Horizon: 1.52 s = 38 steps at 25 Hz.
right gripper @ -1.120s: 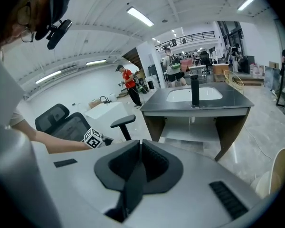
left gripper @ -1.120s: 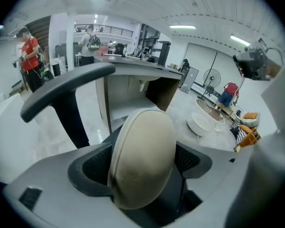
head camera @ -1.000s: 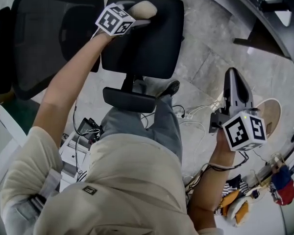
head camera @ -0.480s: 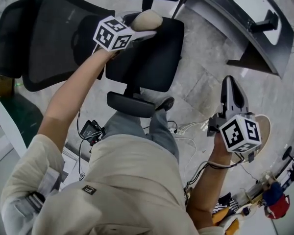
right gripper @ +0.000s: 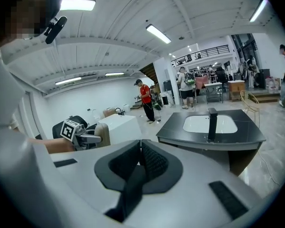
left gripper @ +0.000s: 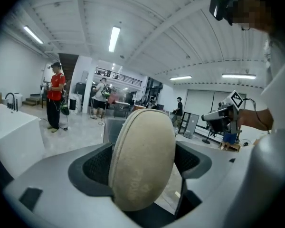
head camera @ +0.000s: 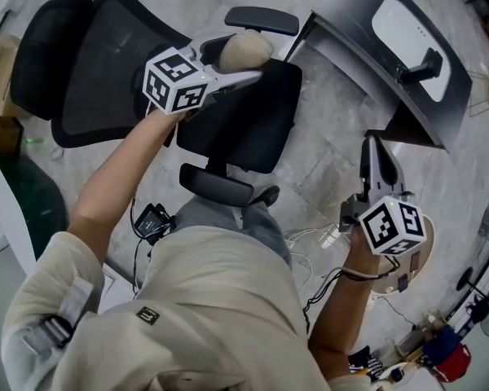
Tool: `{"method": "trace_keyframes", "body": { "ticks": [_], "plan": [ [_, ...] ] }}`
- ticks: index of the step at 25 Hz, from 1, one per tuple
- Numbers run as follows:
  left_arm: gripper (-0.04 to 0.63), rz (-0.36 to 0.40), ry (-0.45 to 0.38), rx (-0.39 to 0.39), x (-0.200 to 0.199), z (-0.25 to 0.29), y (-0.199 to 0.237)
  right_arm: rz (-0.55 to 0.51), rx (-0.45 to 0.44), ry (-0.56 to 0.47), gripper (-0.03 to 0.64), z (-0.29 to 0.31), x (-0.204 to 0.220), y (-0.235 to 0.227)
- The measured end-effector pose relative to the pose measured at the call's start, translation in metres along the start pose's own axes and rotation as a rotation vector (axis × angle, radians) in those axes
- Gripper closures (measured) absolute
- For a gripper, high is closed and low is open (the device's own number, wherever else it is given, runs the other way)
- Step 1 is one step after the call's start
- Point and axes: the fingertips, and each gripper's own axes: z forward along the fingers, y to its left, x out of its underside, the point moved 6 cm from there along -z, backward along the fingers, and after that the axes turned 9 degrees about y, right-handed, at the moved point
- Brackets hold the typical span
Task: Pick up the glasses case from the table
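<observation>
A beige oval glasses case (head camera: 244, 50) is clamped between the jaws of my left gripper (head camera: 243, 65), held high over a black office chair (head camera: 228, 112). In the left gripper view the case (left gripper: 143, 158) stands on end between the dark pads and fills the middle of the picture. My right gripper (head camera: 376, 160) is held out at the right, above the floor, jaws closed together with nothing between them. In the right gripper view its pads (right gripper: 141, 163) meet, and the left gripper with the case (right gripper: 102, 133) shows small at the left.
A dark counter with a white sink (head camera: 411, 35) and black tap stands at the upper right. Cables (head camera: 322, 239) trail over the stone floor by the person's legs. Several people stand far off in the hall (left gripper: 56, 101). A white block (right gripper: 118, 127) sits near the chair.
The head view has swung, so the sink counter has come further into sight. The left gripper keeps its hold on the case; both grippers have drifted slightly leftward in the picture.
</observation>
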Motion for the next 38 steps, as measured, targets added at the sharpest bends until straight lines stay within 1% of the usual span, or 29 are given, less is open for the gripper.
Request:
{"method": "trace_keyframes", "body": {
  "ticks": [5, 9, 14, 18, 20, 23, 28, 33, 38],
  "plan": [
    [0.175, 0.028, -0.079, -0.006, -0.035, -0.039, -0.020, -0.025, -0.042, -0.034, 0.591, -0.006, -0.020, 0.011],
    [0.175, 0.044, -0.129, -0.010, -0.055, -0.074, -0.036, -0.038, -0.082, -0.054, 0.591, -0.014, -0.032, 0.026],
    [0.175, 0.038, -0.206, -0.013, -0.075, -0.119, -0.051, -0.078, -0.152, -0.101, 0.592, -0.022, -0.048, 0.050],
    [0.176, 0.053, -0.241, -0.037, -0.088, -0.151, -0.066, -0.106, -0.226, -0.142, 0.592, -0.031, -0.063, 0.070],
    [0.176, 0.049, -0.259, -0.046, -0.094, -0.167, -0.075, -0.138, -0.259, -0.151, 0.594, -0.036, -0.070, 0.081],
    [0.176, 0.032, -0.287, -0.057, -0.099, -0.190, -0.085, -0.190, -0.279, -0.147, 0.595, -0.041, -0.075, 0.096],
    [0.176, 0.037, -0.323, -0.070, -0.100, -0.216, -0.096, -0.209, -0.297, -0.161, 0.595, -0.048, -0.083, 0.112],
    [0.176, 0.025, -0.360, -0.076, -0.098, -0.230, -0.102, -0.230, -0.307, -0.172, 0.595, -0.054, -0.088, 0.121],
    [0.176, 0.008, -0.377, -0.082, -0.093, -0.239, -0.103, -0.245, -0.315, -0.174, 0.595, -0.058, -0.090, 0.133]
  ]
}}
